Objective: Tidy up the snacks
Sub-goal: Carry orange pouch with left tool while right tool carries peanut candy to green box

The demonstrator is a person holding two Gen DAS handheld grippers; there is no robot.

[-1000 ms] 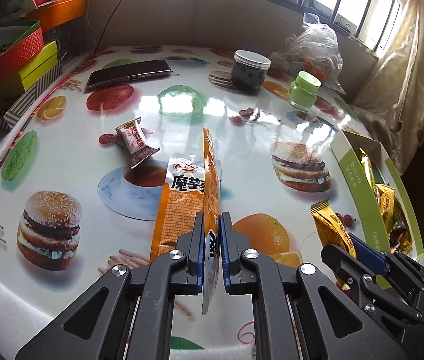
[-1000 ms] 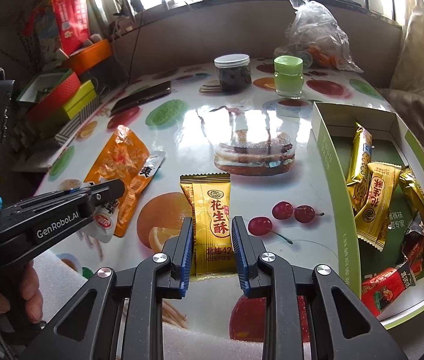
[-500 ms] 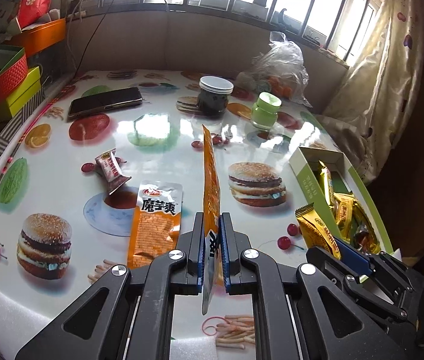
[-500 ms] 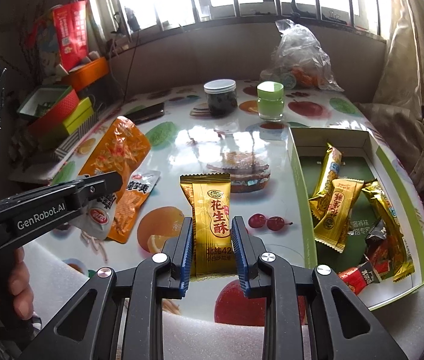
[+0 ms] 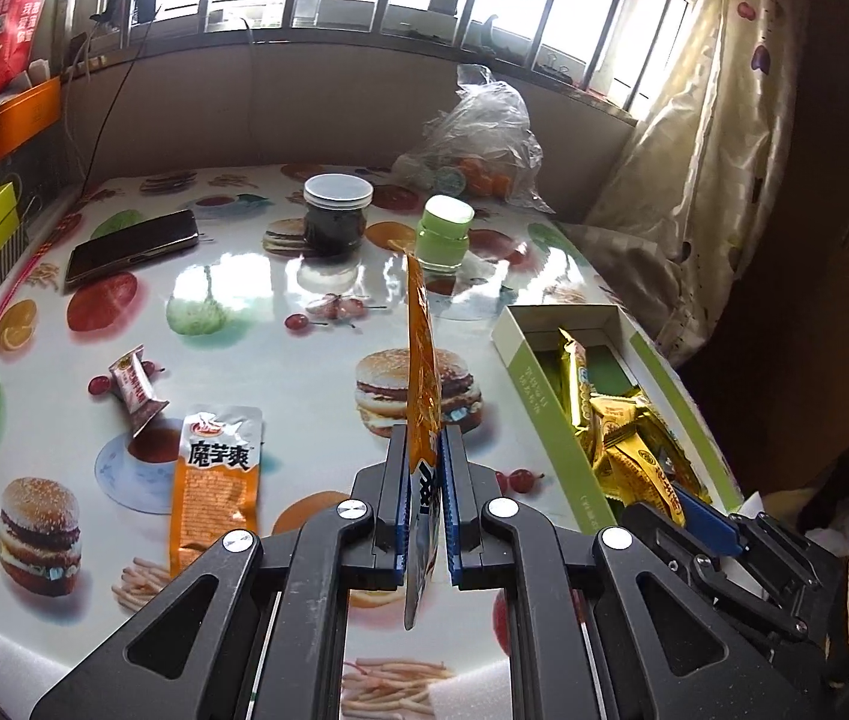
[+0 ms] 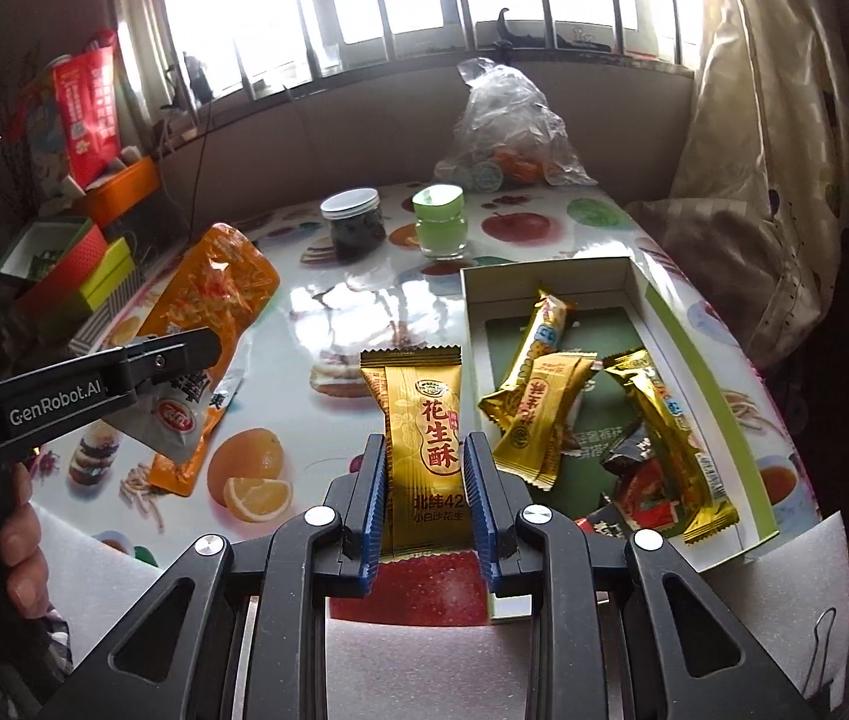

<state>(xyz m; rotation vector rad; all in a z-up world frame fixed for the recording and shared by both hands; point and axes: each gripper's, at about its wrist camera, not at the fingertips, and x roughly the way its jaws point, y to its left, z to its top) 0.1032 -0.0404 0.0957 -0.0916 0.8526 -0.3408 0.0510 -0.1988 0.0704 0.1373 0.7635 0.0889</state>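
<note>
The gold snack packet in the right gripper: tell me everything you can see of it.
The gold snack packet is a shiny foil pillow pack with crimped, zigzag ends and red Chinese characters in a ring on its front. It stands upright, clear of the table, pinched at its two long edges by the blue pads of the right gripper. It hangs just left of the green-edged box of similar packets.

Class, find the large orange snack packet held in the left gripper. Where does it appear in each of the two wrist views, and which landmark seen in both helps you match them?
Left wrist view: the orange packet stands edge-on at centre, clamped in the left gripper.
Right wrist view: it shows broadside at left, above the left gripper.
Shared landmark: the green-lidded jar at the table's far side.
</note>
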